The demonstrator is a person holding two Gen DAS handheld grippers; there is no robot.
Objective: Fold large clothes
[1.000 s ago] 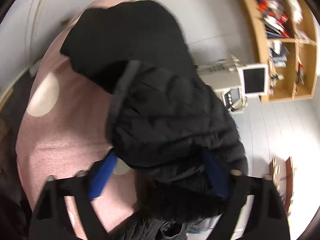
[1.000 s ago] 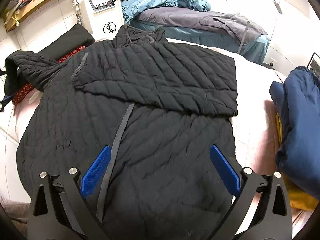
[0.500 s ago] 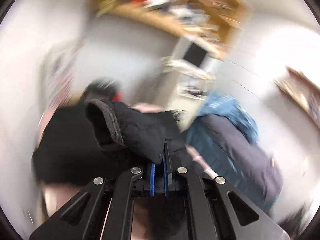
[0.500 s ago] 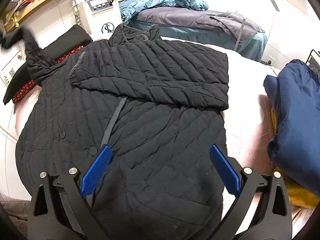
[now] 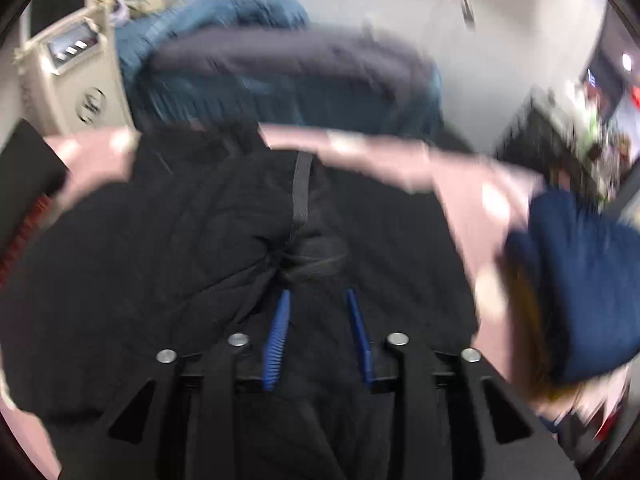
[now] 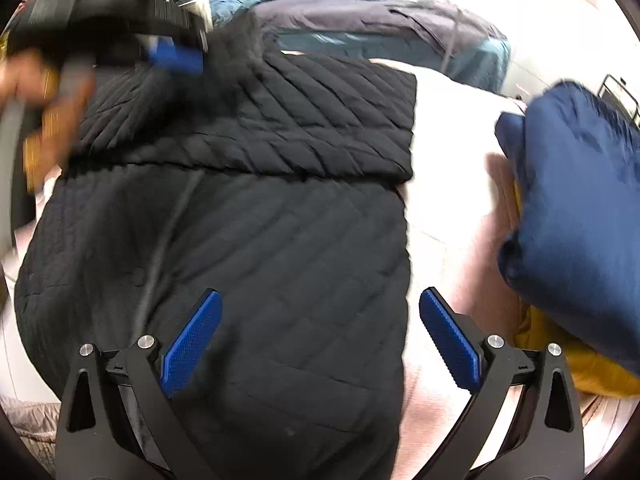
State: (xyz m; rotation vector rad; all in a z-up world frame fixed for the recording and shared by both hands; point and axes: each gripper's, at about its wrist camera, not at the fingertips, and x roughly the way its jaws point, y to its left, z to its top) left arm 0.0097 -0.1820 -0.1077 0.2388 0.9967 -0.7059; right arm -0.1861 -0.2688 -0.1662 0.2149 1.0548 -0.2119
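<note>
Swung across from the far edge of the bed, the left gripper [image 5: 318,336] now hangs over the middle of the black quilted coat [image 6: 248,240], with the sleeve it carried a second ago bunched just ahead of its blue pads [image 5: 277,340]; its jaws are opening, and whether any fabric is still caught between them cannot be told through the blur. From the right wrist view that same gripper shows as a smear at the coat's upper left, with a person's hand [image 6: 48,120] behind it. The right gripper [image 6: 320,344] hovers released, jaws spread wide, above the coat's lower half, clasping nothing. One sleeve lies folded flat across the coat's chest, and the coat itself is spread over the pink bedcover [image 6: 452,184]. Just beside the coat's right edge sits a folded navy garment [image 6: 580,208] stacked on a yellow one [image 6: 560,364]. Beyond the bed stand a second bed heaped with blue and grey bedding [image 6: 360,12] and a beige machine with a screen [image 5: 72,76].
</note>
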